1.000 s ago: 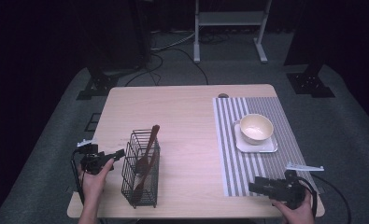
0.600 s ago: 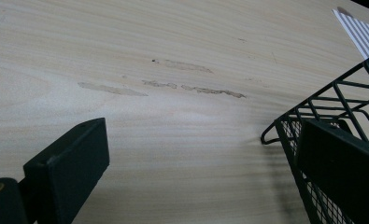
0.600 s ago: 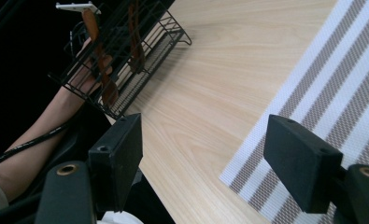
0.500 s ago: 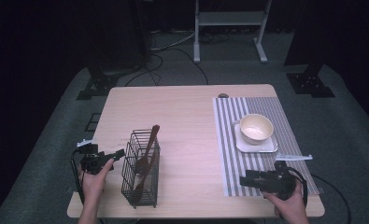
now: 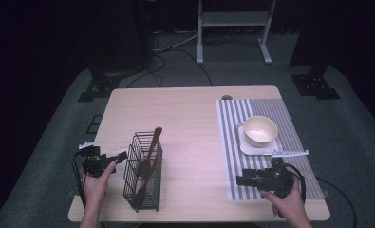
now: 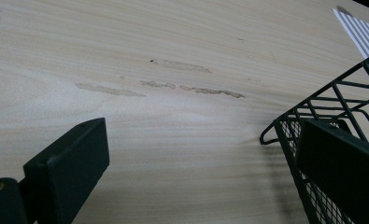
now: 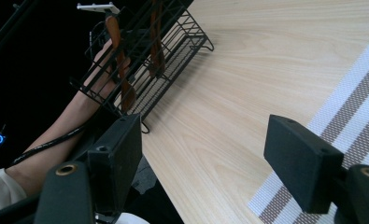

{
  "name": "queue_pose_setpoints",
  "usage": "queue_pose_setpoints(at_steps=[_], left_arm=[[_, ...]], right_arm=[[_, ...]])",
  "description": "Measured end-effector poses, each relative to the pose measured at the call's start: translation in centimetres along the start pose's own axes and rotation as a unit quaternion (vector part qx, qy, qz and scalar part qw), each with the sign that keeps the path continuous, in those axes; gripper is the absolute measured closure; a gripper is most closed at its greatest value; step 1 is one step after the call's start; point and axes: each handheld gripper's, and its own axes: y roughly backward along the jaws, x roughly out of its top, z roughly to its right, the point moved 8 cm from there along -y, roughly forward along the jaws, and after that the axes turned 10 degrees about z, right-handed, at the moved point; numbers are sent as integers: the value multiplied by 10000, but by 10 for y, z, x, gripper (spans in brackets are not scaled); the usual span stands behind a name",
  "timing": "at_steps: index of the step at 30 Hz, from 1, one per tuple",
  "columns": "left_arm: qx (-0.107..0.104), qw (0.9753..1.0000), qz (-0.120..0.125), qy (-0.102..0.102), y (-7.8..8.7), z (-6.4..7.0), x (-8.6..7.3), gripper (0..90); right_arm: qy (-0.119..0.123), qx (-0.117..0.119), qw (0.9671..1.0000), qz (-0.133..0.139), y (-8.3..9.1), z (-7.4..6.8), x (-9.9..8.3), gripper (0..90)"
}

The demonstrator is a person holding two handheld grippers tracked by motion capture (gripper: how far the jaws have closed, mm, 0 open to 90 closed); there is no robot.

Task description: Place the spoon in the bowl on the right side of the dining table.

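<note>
Left gripper [image 5: 121,156] sits at the near-left of the table [image 5: 185,118], jaws spread wide with nothing between them. In the left gripper view one jaw overlaps the corner of the wire basket [image 6: 331,116] — looks placed to steady or clamp the rim, though whether it touches cannot be told. The basket [image 5: 143,171] stands upright near the front edge, holding two wooden utensils [image 5: 149,156] that lean handles-up against the wires, so they can be plucked from above.

Right gripper [image 5: 244,180] hovers over the near end of the striped placemat [image 5: 232,137], jaws likewise wide apart and empty, pointed leftward at the basket. Its own view looks across bare wood at the basket [image 7: 145,51] and the utensils [image 7: 119,60] — probably lining up a reach for one of them.

A cream bowl [image 5: 259,130] sits on a small white plate [image 5: 251,148] on the placemat, well apart from the basket; likely the place a utensil is meant to end up. Nothing lifted yet.
</note>
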Motion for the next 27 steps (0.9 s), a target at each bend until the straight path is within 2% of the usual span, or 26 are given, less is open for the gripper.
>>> queue_pose_setpoints(at_steps=[6,27], left_arm=[[9,10000,3,10,0,-1,0,20],[-3,10000,-2,26,0,-1,0,20]], right_arm=[[-34,80,9999,-55,-5,-5,3,267],[71,266,9991,-327,-23,-24,14,267]])
